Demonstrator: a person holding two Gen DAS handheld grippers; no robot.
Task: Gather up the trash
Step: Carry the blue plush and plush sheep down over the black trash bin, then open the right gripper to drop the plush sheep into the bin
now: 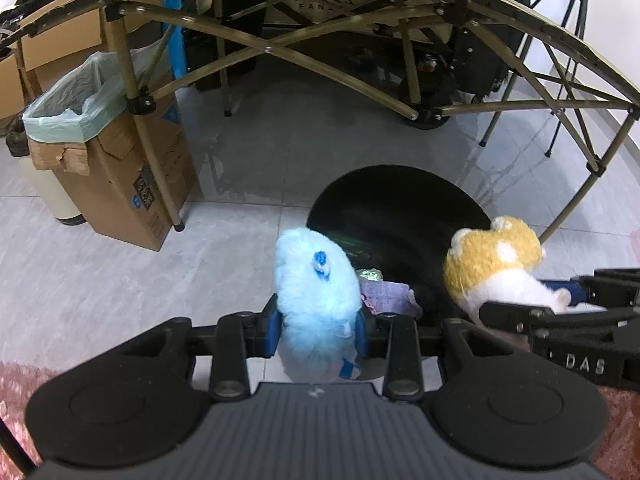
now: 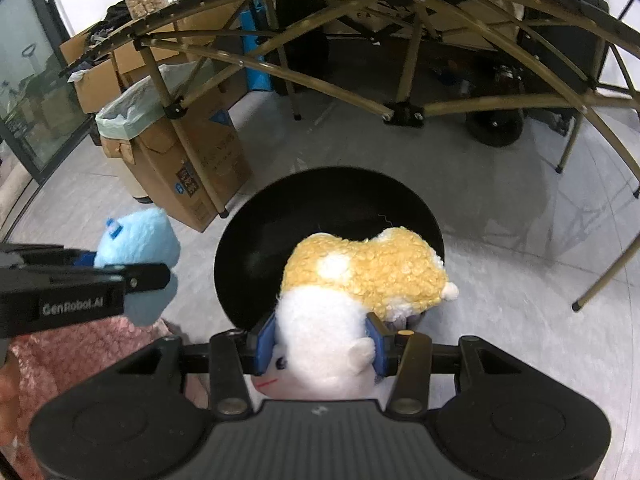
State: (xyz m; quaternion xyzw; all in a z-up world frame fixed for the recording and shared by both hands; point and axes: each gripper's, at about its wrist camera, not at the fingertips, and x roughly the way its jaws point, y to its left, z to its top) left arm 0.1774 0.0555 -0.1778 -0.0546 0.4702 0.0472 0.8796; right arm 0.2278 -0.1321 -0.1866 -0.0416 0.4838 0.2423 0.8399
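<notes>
My left gripper (image 1: 319, 330) pinches the blue plush (image 1: 316, 280) and my right gripper (image 2: 323, 344) the yellow-white plush (image 2: 360, 276) above the black bin (image 2: 280, 216); both look light, soft, squashy, best held mid-body.

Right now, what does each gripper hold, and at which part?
Left gripper: blue plush toy, at its lower body. Right gripper: yellow-white plush toy, at its white part.

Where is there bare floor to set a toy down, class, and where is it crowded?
Bare grey floor lies between the cardboard box and the black bin, and right of the bin toward the table legs. Around the bin it is crowded: blue plush, yellow plush, both grippers.
</notes>
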